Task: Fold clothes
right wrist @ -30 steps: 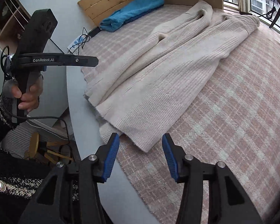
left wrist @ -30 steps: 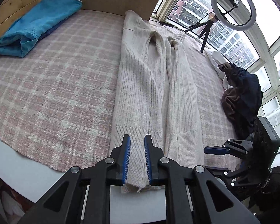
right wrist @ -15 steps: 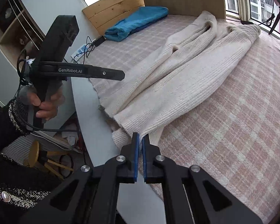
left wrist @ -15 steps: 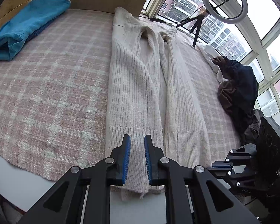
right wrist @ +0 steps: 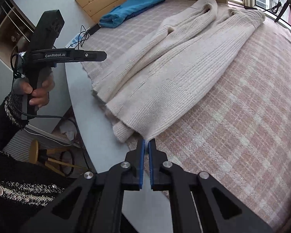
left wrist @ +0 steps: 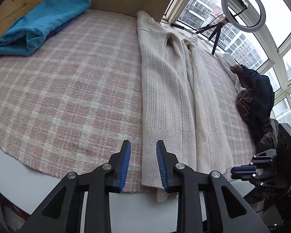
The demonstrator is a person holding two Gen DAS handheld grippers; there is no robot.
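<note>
From the left wrist view, we see the cream ribbed sweater point(left wrist: 168, 97) lying lengthwise on the pink plaid blanket point(left wrist: 67, 97), already narrowed with its sides and sleeves laid in, hem toward us, collar at the far end. Our left gripper point(left wrist: 142, 165) hangs with its jaws apart, straddling the hem's left corner without pinching it. We judge we are setting up the grasp for the lengthwise fold: the next move calls for closing on this corner, then lifting in step with the other hand and carrying the hem toward the collar. Left of the sweater, far back, sits a folded blue cloth point(left wrist: 38, 27); right of it lies a dark heap of clothes point(left wrist: 256, 95), and beyond it a ring light point(left wrist: 242, 9). The right gripper point(left wrist: 246, 171) shows at the edge, too side-on here to read its jaws.

From the right wrist view, our right gripper point(right wrist: 146, 163) has its blue pads pressed nearly together on the sweater's point(right wrist: 174, 73) near hem corner, so we take it as gripping the knit. The left gripper point(right wrist: 75, 55) hovers left of the sweater, above the table edge point(right wrist: 77, 101). How many layers the pads catch is hidden, and a sleeve cuff poking out beneath the hem may slip loose.
</note>
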